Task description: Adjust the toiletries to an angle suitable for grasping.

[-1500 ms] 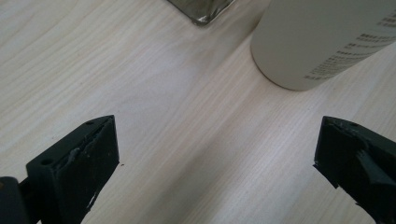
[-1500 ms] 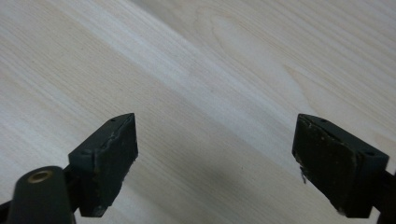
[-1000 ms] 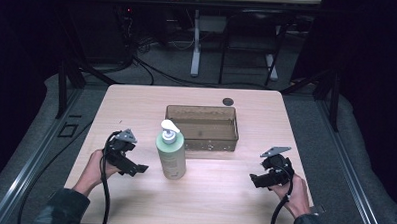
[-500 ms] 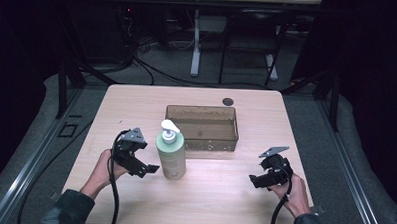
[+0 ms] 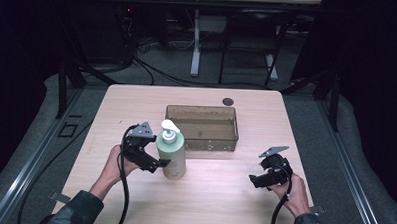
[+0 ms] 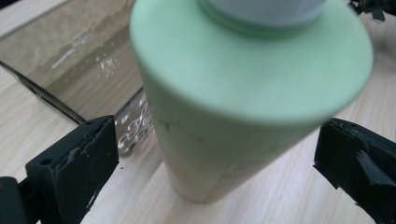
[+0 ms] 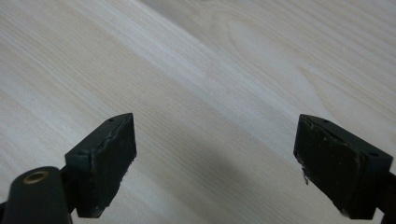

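From above, the left gripper (image 5: 157, 163) brackets the upright bottle (image 5: 171, 153), with a bin (image 5: 201, 137) just behind. In the left gripper view its jaws stand released either side of the bottle (image 6: 224, 116) (gaps visible). In the right gripper view the right gripper (image 7: 215, 163) gapes over bare table (image 7: 210, 70)

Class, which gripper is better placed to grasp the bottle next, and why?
Left. The left gripper is at the bottle, its open jaws either side of it. The right gripper is open over bare table, well away.
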`<state>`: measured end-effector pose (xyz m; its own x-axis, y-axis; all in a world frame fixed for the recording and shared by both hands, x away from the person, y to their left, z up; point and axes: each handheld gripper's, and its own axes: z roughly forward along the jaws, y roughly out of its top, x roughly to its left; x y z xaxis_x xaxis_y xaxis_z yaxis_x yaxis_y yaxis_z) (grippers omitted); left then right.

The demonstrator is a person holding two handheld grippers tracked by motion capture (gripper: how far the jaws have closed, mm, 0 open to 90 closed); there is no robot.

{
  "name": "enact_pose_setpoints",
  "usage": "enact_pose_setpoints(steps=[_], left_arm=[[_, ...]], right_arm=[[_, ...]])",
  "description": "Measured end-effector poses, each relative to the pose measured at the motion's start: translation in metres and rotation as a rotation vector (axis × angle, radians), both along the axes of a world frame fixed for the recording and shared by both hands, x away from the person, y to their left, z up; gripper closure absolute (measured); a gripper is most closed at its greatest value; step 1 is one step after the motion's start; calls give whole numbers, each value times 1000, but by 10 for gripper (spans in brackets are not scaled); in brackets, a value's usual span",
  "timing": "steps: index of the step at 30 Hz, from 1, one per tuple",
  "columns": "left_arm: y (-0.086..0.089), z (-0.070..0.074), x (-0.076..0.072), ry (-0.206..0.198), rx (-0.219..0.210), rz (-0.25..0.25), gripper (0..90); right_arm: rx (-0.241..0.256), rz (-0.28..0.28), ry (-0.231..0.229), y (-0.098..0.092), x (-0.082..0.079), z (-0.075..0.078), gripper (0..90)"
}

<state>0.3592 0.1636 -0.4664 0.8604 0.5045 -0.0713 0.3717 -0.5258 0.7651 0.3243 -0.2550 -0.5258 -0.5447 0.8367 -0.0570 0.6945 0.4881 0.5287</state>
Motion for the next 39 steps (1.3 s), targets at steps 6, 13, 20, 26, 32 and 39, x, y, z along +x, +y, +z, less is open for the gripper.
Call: enact_pose_setpoints(steps=[6,13,20,26,32,39], left_arm=[[-5,2,4,-12,-46,-6,0],[-9,5,7,-20,-54,-15,6],[-11,6,6,-29,-67,-45,107],[-11,6,3,-57,-55,-30,116],[-13,6,-1,-58,-55,21,119],[-14,6,-7,-61,-46,91,119]], right_arm=[[0,7,4,1,0,-1,127],[3,6,5,0,1,-1,127],[-1,6,2,0,1,-1,130],[-4,6,-3,0,0,0,132],[-4,8,-6,0,0,1,132],[-3,10,-9,0,-1,2,132]])
